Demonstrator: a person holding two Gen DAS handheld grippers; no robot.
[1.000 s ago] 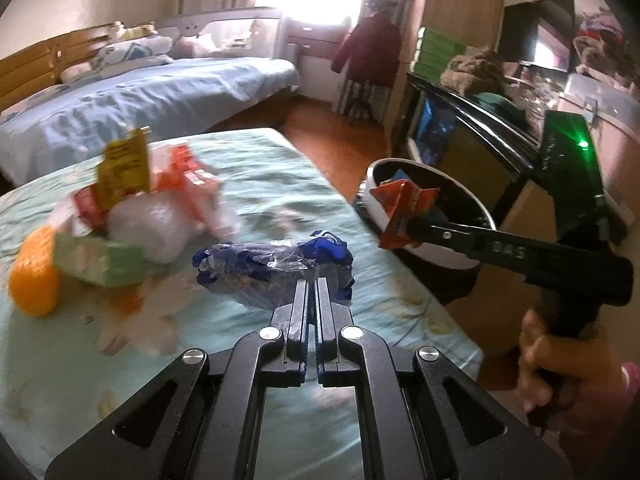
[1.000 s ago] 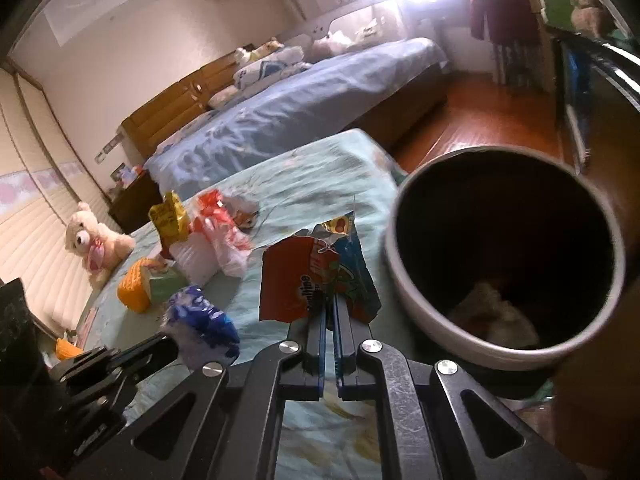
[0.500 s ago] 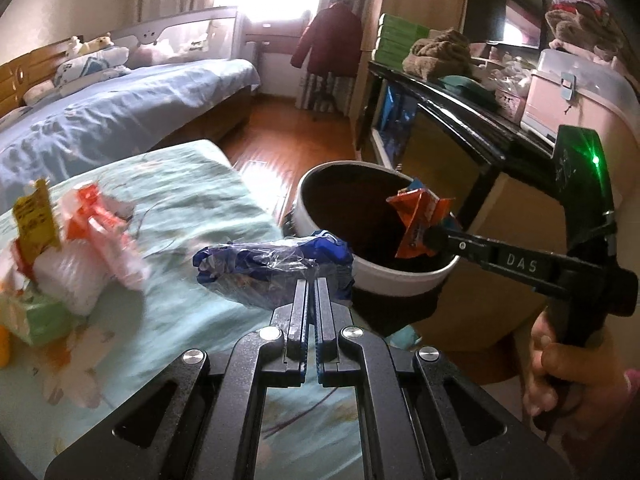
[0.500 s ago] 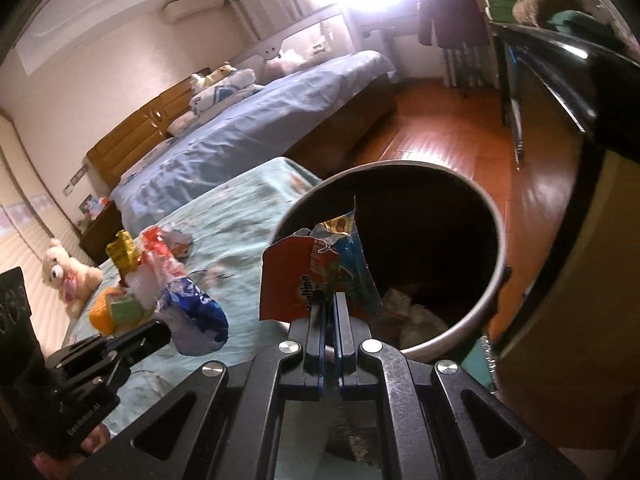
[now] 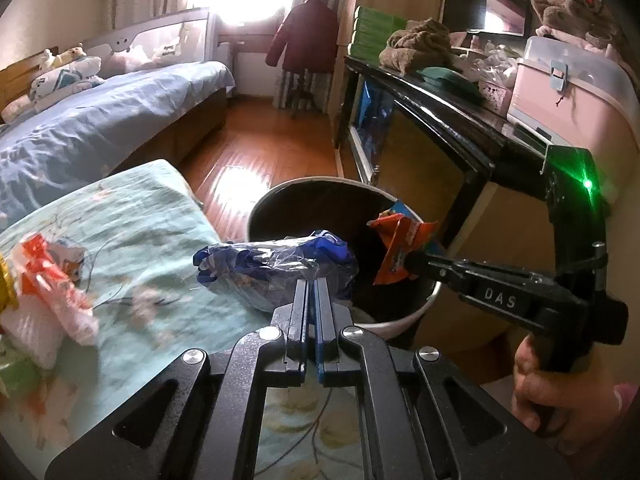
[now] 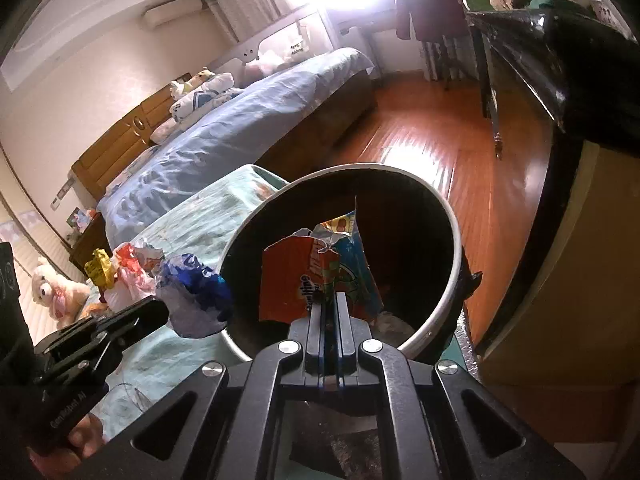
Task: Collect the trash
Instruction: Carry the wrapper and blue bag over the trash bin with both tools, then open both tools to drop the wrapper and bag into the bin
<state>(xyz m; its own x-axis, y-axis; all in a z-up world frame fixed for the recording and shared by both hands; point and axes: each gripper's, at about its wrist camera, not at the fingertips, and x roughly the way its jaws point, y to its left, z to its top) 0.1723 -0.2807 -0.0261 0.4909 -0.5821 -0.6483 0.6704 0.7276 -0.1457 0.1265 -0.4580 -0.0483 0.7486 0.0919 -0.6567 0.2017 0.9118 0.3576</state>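
Observation:
My left gripper (image 5: 311, 285) is shut on a crumpled blue and clear plastic wrapper (image 5: 276, 266), held at the near rim of the white trash bin (image 5: 404, 318). The wrapper also shows in the right wrist view (image 6: 194, 294). My right gripper (image 6: 330, 300) is shut on an orange and blue snack wrapper (image 6: 316, 272), held over the bin's dark opening (image 6: 400, 240). In the left wrist view this wrapper (image 5: 400, 250) hangs over the bin's right side. More trash, red and white wrappers (image 5: 48, 292) and a yellow packet (image 6: 100, 268), lies on the green bedspread (image 5: 132, 232).
A black cabinet (image 5: 432, 120) with clutter and a pink box (image 5: 568, 92) stands right of the bin. A blue bed (image 5: 92, 120) lies beyond, across a wooden floor (image 5: 256, 148). A teddy bear (image 6: 52, 292) sits at far left. Some trash lies in the bin's bottom (image 6: 390, 322).
Both grippers have moved right, from over the bedspread toward the bin. The orange wrapper is now over the bin's opening and the blue wrapper is at its rim.

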